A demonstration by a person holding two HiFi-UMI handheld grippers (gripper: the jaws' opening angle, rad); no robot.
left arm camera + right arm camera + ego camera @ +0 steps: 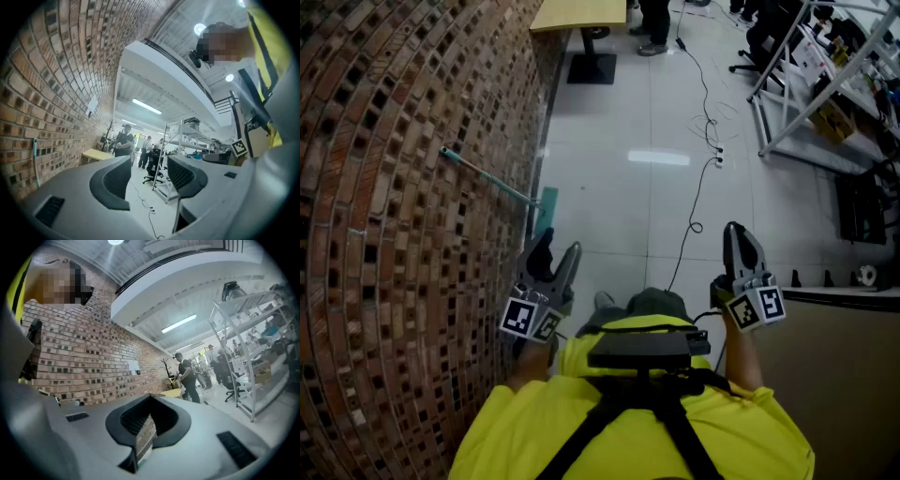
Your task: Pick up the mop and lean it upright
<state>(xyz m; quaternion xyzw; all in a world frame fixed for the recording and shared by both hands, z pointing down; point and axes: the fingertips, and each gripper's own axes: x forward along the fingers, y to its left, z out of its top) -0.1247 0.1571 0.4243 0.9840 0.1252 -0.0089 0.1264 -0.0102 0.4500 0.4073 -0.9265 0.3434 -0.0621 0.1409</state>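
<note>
The mop leans against the brick wall [394, 234] on my left. Its teal handle [487, 175] slants up the wall and its teal head [546, 210] rests on the floor at the wall's foot. In the left gripper view the mop handle [35, 160] stands upright against the bricks. My left gripper [560, 244] is held level just short of the mop head, open, with nothing between its jaws [150, 174]. Over to the right my right gripper [737, 232] is also level, shut and empty [148, 422].
A black cable [697, 178] snakes across the white tiled floor ahead. A yellow table [577, 13] on a dark base stands by the wall further on. A white metal rack [825, 86] and office chairs fill the right side. People stand in the distance.
</note>
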